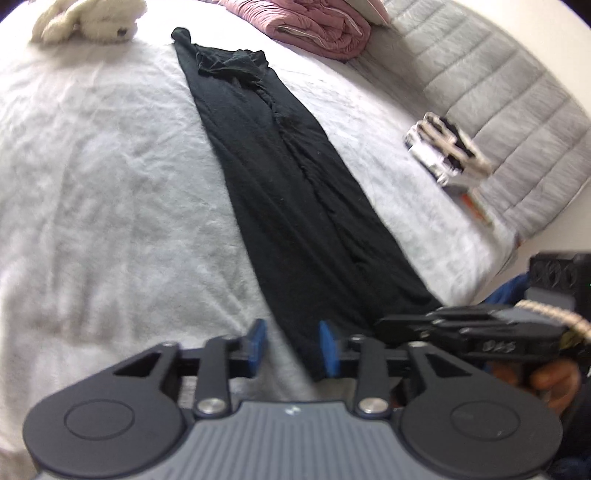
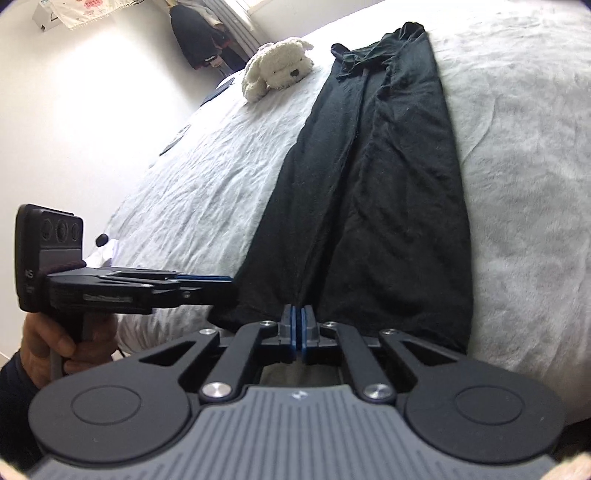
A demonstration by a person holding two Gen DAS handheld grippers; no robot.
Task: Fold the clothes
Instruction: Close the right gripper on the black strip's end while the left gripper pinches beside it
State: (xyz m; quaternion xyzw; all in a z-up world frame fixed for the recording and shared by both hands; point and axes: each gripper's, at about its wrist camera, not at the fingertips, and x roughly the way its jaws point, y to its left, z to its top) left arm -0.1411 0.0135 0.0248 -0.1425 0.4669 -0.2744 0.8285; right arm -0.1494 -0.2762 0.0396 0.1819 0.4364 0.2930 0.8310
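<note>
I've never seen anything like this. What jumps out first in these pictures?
A long black garment lies stretched down the middle of a pale bed cover. A fluffy white toy dog rests beside its far end. Nearest the camera, the right gripper is shut at the garment's near edge, while the left gripper is open.

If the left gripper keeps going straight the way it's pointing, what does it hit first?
Most likely the near end of the long black garment, which already lies between the open left gripper pads on the white bedspread; depth is uncertain.

Black trousers (image 1: 280, 177) on white bedspread (image 1: 103, 166), cream plush dog (image 2: 277, 68), pink quilt (image 1: 314, 26).
</note>
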